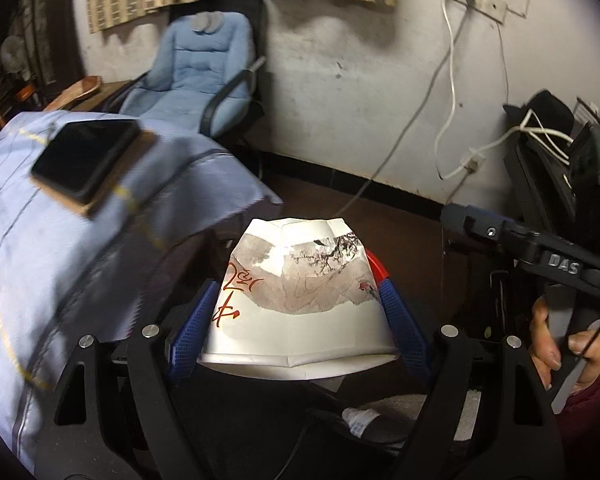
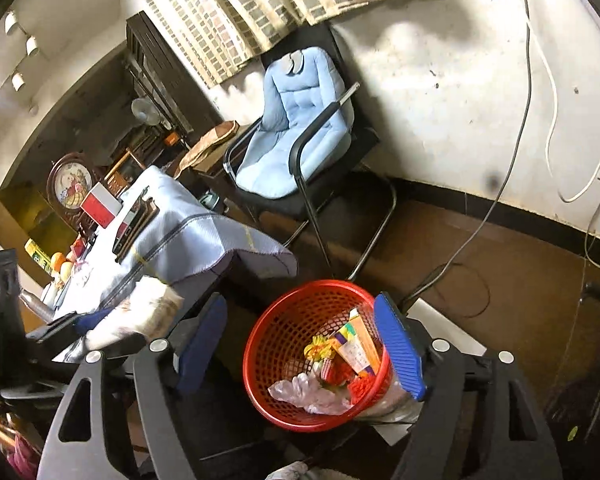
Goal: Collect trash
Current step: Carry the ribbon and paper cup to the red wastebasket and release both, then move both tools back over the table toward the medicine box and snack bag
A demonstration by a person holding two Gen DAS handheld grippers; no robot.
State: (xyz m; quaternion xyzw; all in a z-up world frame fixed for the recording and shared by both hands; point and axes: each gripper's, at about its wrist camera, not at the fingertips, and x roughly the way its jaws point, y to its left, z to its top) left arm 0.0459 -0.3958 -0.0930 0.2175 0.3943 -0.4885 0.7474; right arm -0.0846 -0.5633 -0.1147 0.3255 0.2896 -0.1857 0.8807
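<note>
The bin (image 2: 318, 354) already holds wrappers; the left gripper (image 1: 298, 312) pinches a paper cup (image 1: 296, 292) not yet dropped, while the right gripper (image 2: 304, 344) gapes empty.

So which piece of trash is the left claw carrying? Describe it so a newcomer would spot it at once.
Start at the table draped in a pale blue cloth, then look just past its corner, above the dark floor. There the left claw is shut on a crumpled white paper cup, mouth toward the camera. Its grey ink landscape print and red brush lettering set it apart from the black phone on the table.
</note>
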